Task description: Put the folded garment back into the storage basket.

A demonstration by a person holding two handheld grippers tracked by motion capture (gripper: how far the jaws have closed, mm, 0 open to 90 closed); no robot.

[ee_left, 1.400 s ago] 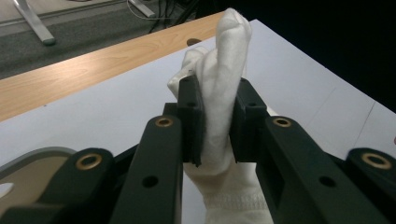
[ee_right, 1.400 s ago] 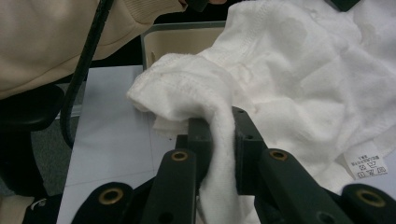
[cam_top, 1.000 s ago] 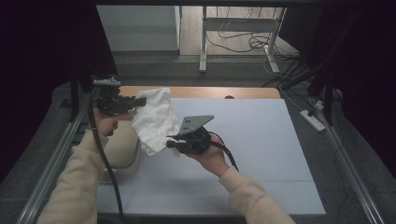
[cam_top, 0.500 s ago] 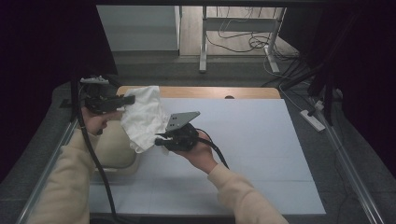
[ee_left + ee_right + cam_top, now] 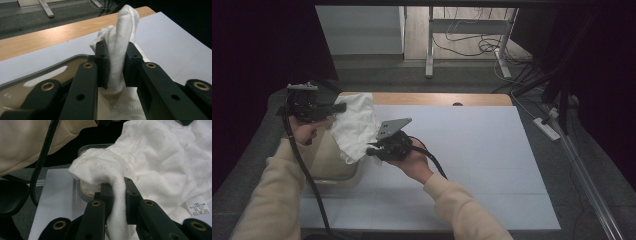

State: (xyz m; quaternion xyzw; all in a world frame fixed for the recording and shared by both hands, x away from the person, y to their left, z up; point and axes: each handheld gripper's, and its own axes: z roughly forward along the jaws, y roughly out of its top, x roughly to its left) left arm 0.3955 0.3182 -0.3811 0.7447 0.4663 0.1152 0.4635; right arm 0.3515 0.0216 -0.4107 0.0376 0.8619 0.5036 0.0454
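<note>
White cloth held aloft between two hand-held grippers at the left of the high view, above a beige tray with a grey rim that sits at the table's left edge. The left gripper, upper left, has its jaws nearly shut on a bunched fold of the cloth; the right gripper, lower and toward the frame's centre, is likewise nearly shut on a thick rolled edge. Gripping two separate edges spreads the fabric so that it hangs as a slack sheet rather than a lump, which probably serves to carry it over the tray and lower it in flat. A care label shows at the lower right of the right gripper view. The white mat covering the table lies bare to the right; a strip of wooden tabletop shows along its far edge. The left gripper's cable trails across the tray's near side and could snag the rim. Floor cables and a power strip lie beyond, well apart.
</note>
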